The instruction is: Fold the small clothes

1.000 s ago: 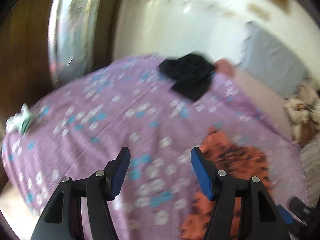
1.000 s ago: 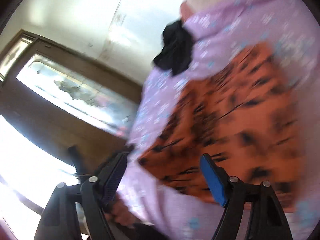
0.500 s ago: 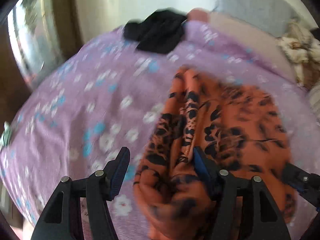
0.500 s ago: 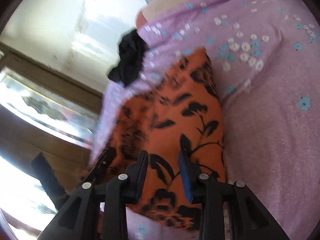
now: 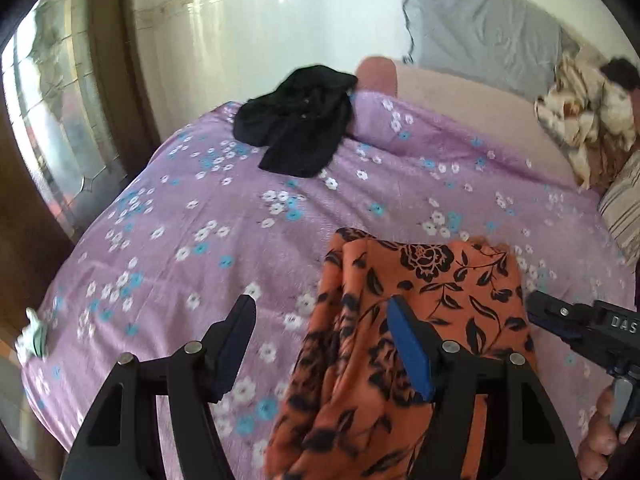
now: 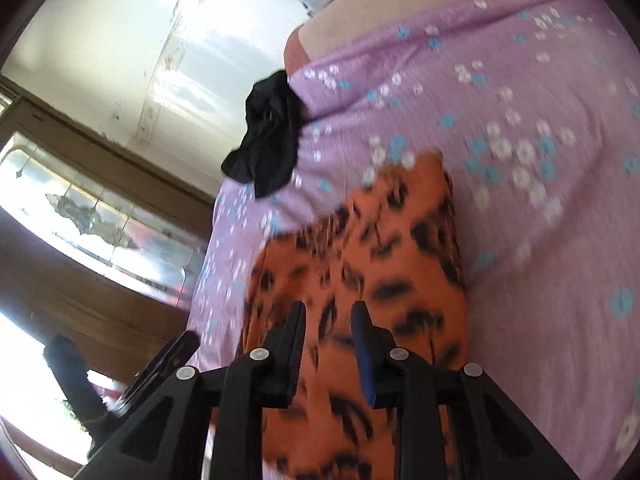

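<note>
Left wrist view: the orange flowered garment lies rumpled on the purple bedspread, and the left tongs stand wide open astride its near edge, pressing nothing. The right tongs have just been closing, narrow now with orange cloth showing in the gap (pinched or not, I cannot tell). Looks like step 1: gathering the edges. Next, both need a firm pinch, then a lift to spread it flat. A black garment waits beyond. Readable: "DAS" on the right tongs.
</note>
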`<action>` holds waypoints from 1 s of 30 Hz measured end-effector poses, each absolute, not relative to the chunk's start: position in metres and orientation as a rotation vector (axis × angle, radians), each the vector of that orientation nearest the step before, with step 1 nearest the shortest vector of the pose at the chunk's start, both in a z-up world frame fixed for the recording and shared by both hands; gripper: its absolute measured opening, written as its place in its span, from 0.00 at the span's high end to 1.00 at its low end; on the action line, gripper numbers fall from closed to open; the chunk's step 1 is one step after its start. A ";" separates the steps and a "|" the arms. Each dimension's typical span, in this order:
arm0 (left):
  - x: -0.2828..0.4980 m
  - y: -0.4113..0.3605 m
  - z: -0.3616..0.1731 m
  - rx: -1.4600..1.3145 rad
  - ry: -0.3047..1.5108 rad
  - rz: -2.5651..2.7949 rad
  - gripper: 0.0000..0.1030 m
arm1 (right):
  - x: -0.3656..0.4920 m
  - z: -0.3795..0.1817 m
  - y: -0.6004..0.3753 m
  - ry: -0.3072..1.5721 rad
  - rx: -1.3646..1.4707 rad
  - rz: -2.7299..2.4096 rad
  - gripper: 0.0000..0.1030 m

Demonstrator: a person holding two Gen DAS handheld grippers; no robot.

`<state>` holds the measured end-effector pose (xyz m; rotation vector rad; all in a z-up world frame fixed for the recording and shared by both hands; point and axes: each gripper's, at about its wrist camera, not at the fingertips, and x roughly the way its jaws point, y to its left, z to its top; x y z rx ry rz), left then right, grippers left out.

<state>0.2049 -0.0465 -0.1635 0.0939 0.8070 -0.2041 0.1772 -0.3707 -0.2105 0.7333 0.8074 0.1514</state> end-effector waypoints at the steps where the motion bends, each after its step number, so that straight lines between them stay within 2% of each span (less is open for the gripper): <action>1: 0.214 -0.055 -0.170 0.123 0.836 -0.198 0.33 | 0.187 -0.214 -0.372 0.821 0.732 0.145 0.74; 3: 0.228 -0.065 -0.188 0.142 0.890 -0.195 0.33 | 0.204 -0.225 -0.374 0.855 0.726 0.127 0.74; 6: 0.247 -0.074 -0.238 0.190 1.072 -0.158 0.32 | 0.227 -0.254 -0.376 0.951 0.715 0.104 0.76; 9: 0.242 -0.059 -0.247 0.132 1.040 -0.178 0.31 | 0.233 -0.265 -0.375 0.969 0.714 0.102 0.76; 13: 0.230 -0.044 -0.236 0.089 1.035 -0.190 0.31 | 0.223 -0.249 -0.369 0.936 0.671 0.093 0.76; 21: 0.179 -0.002 -0.209 0.031 0.889 -0.165 0.31 | 0.157 -0.218 -0.351 0.892 0.661 0.163 0.74; 26: 0.185 0.010 -0.254 0.044 1.036 -0.128 0.32 | 0.131 -0.244 -0.329 0.983 0.643 0.137 0.75; 30: 0.185 0.020 -0.244 -0.030 1.012 -0.159 0.32 | 0.119 -0.243 -0.321 0.962 0.582 0.122 0.75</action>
